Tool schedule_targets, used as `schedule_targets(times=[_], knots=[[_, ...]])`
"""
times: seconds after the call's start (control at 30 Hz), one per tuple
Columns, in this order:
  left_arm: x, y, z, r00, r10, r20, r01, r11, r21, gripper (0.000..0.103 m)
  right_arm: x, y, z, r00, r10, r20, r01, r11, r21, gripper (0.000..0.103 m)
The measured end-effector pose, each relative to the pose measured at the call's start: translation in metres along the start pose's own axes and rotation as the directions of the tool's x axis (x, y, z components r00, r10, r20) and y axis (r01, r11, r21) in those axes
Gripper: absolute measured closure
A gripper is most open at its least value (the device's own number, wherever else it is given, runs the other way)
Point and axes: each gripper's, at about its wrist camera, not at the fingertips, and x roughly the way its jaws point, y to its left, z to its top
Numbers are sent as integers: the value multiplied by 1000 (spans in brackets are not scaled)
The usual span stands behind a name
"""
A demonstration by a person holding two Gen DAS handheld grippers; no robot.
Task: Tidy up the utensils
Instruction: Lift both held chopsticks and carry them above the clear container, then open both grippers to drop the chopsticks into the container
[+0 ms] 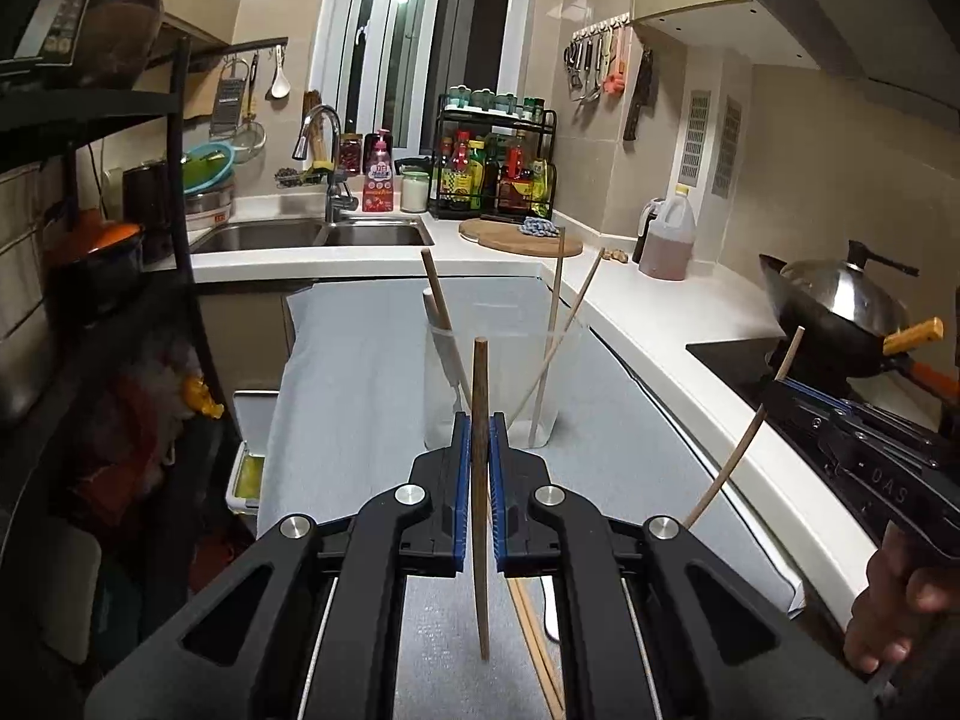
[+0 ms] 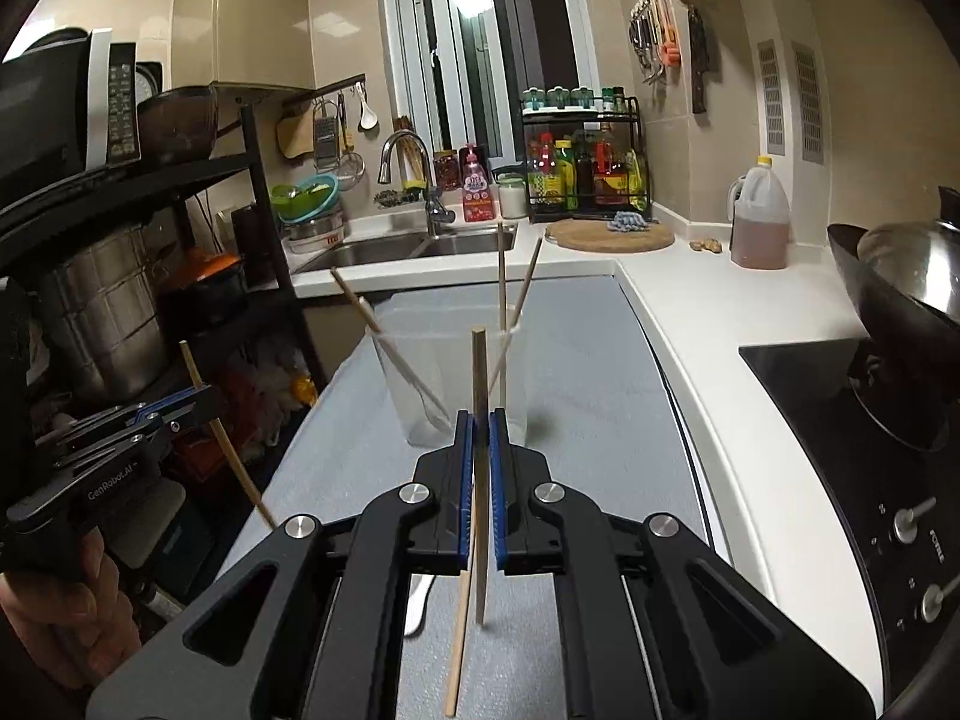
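Now my left tool is clamped on a dark chopstick, my right tool on a pale chopstick, both upright. Just ahead on the bench stands a clear container holding four leaning sticks.

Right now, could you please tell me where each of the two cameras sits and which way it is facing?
Left wrist: on the left gripper, facing along the grey mat toward the clear cup and sink; its fingers pinch a dark chopstick; the right gripper and hand show at right.
Right wrist: on the right gripper, facing the same cup; fingers pinch a chopstick; left gripper at left.
Shared: cup, sink, both grippers.
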Motion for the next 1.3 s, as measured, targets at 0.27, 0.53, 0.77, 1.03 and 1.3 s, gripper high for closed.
schedule_targets(times=[0.27, 0.53, 0.77, 1.03, 1.3], knots=[[14, 11, 66, 996, -77, 36, 78, 996, -46, 97, 13, 3, 60, 997, 25, 69, -24, 1000, -16, 98], [36, 9, 149, 979, -98, 178, 108, 993, -48, 97, 38, 16, 139, 980, 20, 197, -9, 998, -58, 98], [75, 21, 162, 969, -89, 229, 101, 994, -41, 97, 86, 23, 160, 974, 8, 228, 10, 997, -81, 98], [139, 27, 126, 993, -106, 51, 107, 994, -23, 97, 153, 20, 127, 997, 7, 76, 0, 996, -87, 97], [101, 41, 127, 989, -103, 110, 108, 994, -35, 78, 132, 18, 115, 998, -26, 64, 32, 995, -99, 87]])
